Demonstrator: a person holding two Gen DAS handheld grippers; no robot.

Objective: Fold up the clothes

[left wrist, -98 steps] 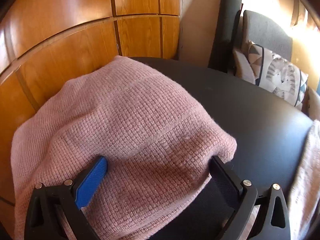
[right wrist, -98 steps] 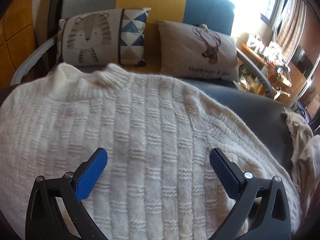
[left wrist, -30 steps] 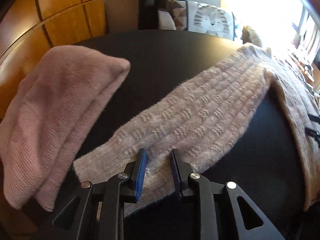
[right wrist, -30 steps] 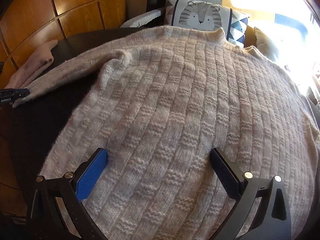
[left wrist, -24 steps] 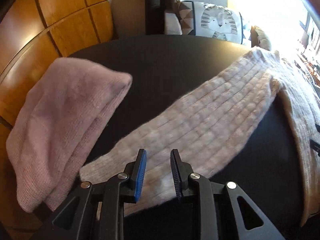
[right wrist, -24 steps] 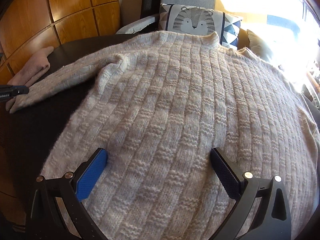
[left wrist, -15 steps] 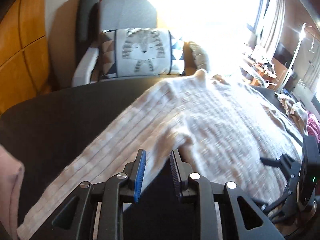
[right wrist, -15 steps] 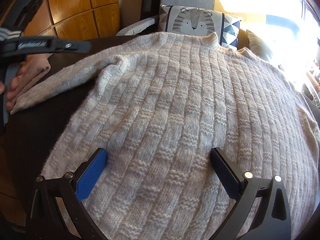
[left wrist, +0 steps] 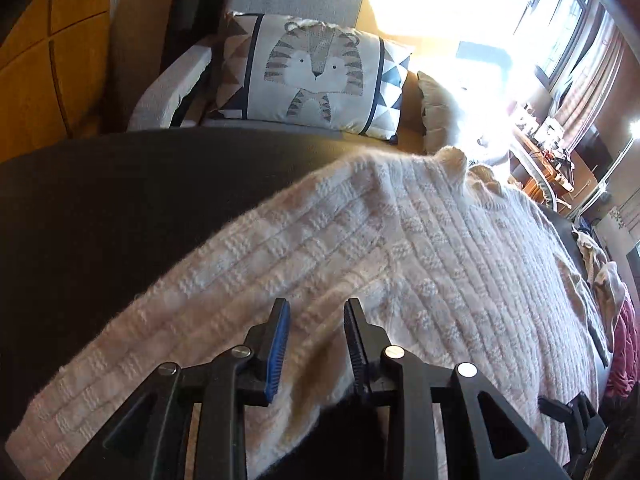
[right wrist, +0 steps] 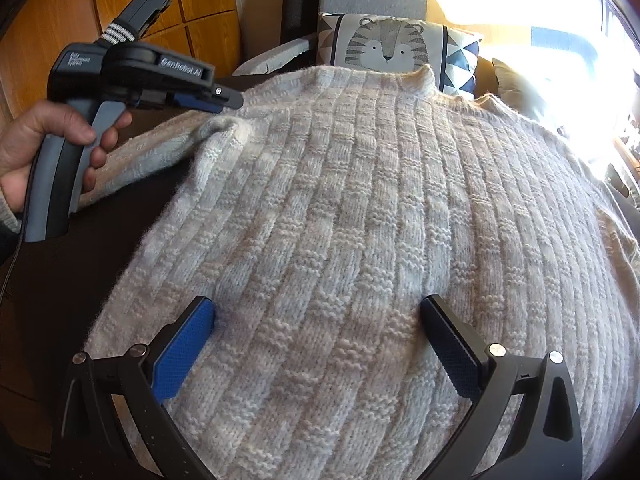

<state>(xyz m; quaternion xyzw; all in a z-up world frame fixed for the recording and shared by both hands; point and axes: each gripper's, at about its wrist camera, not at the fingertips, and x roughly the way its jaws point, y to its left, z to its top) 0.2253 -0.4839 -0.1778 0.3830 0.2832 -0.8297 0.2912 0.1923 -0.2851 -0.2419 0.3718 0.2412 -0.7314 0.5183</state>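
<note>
A cream ribbed knit sweater [left wrist: 440, 260] [right wrist: 360, 200] lies spread flat on the dark round table [left wrist: 120, 200] [right wrist: 60, 280], collar towards the far side. Its left sleeve [left wrist: 200, 300] [right wrist: 148, 152] stretches out to the left. My left gripper [left wrist: 316, 304] [right wrist: 234, 100], held by a hand [right wrist: 40, 140], hovers over the seam where sleeve meets body. Its jaws stand a narrow gap apart and are opening, and the pads press on nothing. My right gripper [right wrist: 316, 308] stands wide open, low over the sweater's near part, with knit beneath and nothing pinched.
A tiger-print cushion [left wrist: 316, 72] [right wrist: 384, 48] leans on a grey armchair beyond the table's far edge. Wood panelling [right wrist: 120, 8] runs along the left. More clothes [left wrist: 616, 300] are piled at the table's right side. Strong sunlight washes out the upper right.
My left gripper has swung right from the sleeve's cuff end to the sleeve-body seam, so the pink folded garment has left its view. The right gripper and the sweater stayed put.
</note>
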